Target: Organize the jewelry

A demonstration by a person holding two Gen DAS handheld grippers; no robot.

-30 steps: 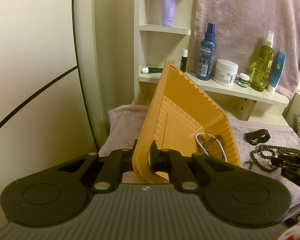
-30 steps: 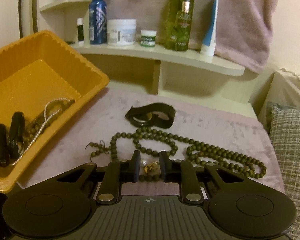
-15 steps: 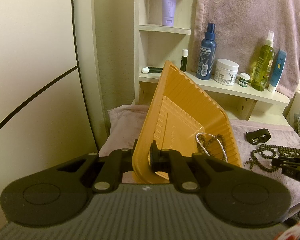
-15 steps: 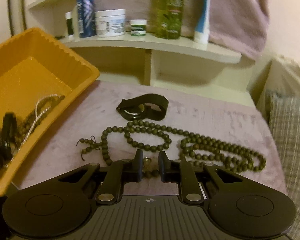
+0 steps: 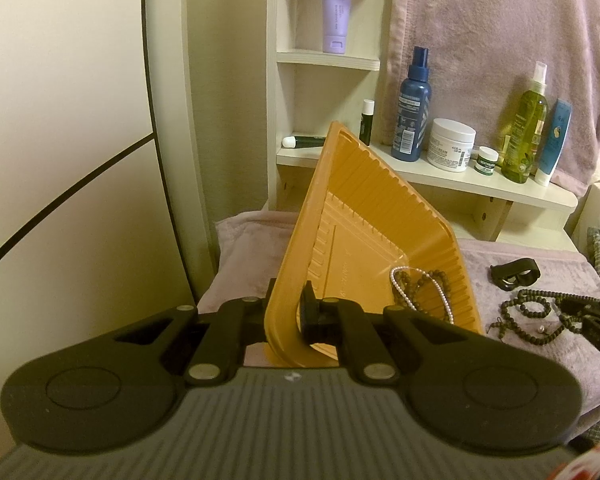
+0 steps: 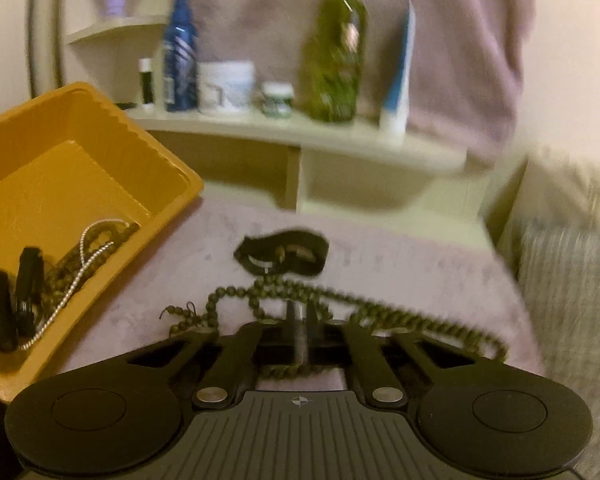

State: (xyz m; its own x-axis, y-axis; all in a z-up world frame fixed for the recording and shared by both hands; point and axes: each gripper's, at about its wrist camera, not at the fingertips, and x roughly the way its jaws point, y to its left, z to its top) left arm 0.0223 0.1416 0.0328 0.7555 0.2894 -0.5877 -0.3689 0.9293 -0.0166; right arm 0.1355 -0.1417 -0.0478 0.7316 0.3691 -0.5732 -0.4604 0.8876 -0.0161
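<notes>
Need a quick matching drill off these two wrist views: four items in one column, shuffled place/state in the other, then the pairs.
Items
1. pearl strand
2. black band
3. white jar
4. orange tray

Places or states
A. on the shelf, between the blue spray bottle and the small green-label pot
B. tilted, wall pinched in the left gripper
C. lying inside the tray
D. on the pink cloth, beyond the green bead necklace

Pairs: 1-C, 2-D, 3-A, 4-B
</notes>
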